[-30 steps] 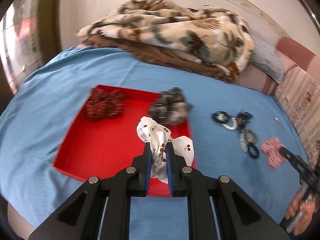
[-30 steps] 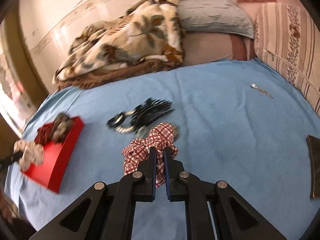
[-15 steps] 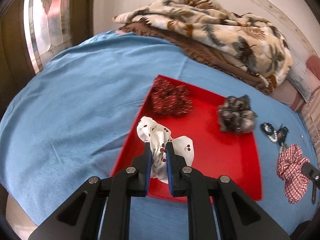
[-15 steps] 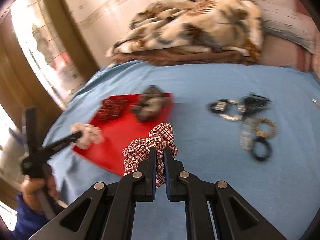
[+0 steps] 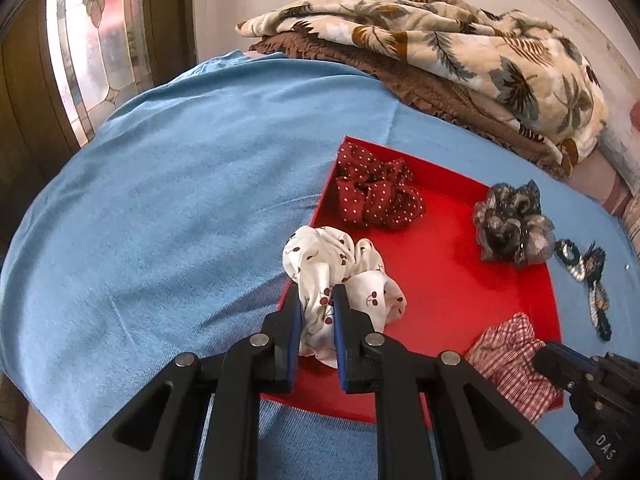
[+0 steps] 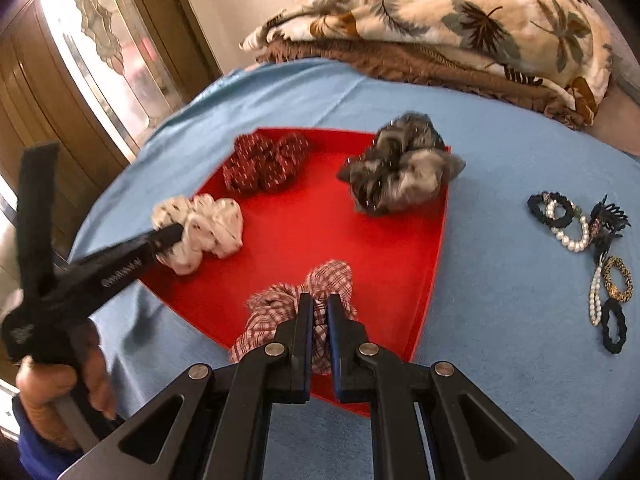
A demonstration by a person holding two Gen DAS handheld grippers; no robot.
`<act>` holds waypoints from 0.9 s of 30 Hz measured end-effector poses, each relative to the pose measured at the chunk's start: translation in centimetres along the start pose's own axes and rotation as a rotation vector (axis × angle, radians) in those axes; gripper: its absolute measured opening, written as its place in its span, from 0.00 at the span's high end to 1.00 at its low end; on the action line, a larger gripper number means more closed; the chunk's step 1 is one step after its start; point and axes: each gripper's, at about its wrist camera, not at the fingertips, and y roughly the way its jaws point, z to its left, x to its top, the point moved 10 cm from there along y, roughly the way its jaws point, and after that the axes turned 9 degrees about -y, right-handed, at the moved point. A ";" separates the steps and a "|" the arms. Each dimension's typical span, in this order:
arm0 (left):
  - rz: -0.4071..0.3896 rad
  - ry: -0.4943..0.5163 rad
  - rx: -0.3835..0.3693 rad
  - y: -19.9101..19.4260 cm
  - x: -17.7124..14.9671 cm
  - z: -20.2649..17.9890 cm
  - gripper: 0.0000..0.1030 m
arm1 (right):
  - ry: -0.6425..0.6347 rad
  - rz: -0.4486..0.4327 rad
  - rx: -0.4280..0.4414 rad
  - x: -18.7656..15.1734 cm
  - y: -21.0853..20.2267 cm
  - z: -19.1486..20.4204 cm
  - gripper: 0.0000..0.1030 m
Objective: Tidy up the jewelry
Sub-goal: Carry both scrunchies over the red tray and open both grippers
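A red tray (image 5: 452,280) (image 6: 320,220) lies on the blue bedsheet. In it sit a dark red dotted scrunchie (image 5: 376,194) (image 6: 266,164) and a grey mottled scrunchie (image 5: 512,226) (image 6: 400,172). My left gripper (image 5: 316,292) is shut on a white cherry-print scrunchie (image 5: 340,268) (image 6: 204,232) over the tray's left edge. My right gripper (image 6: 320,300) is shut on a red checked scrunchie (image 6: 304,300) (image 5: 512,360) over the tray's near corner. Whether either scrunchie rests on the tray is unclear.
Hair ties and pearl bracelets (image 6: 588,256) (image 5: 588,280) lie on the sheet right of the tray. A folded leaf-print blanket (image 5: 460,40) (image 6: 460,20) is piled at the far side. A person's hand (image 6: 60,380) holds the left gripper. A glass door (image 5: 100,40) stands at left.
Both grippers have swung left toward the tray. The checked scrunchie has travelled from the bare sheet to above the tray's near corner; the white one now hangs over the tray's left edge.
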 end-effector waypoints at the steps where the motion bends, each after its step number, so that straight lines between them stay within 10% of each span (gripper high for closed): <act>1: -0.006 0.008 0.008 -0.1 -0.1 -0.1 0.86 | -0.006 0.001 -0.007 -0.2 0.1 -0.1 0.92; 8: -0.051 -0.004 -0.015 -1.1 0.4 -0.6 0.67 | -0.032 -0.014 -0.046 -0.2 -0.3 -0.7 0.91; 13: -0.094 -0.030 -0.007 -1.8 0.5 0.0 0.47 | -0.027 -0.045 -0.046 0.2 -1.6 -0.8 0.69; 27: -0.067 -0.131 -0.054 -2.0 -0.2 1.3 0.43 | 0.028 -0.129 -0.169 -2.8 -9.5 -7.9 0.38</act>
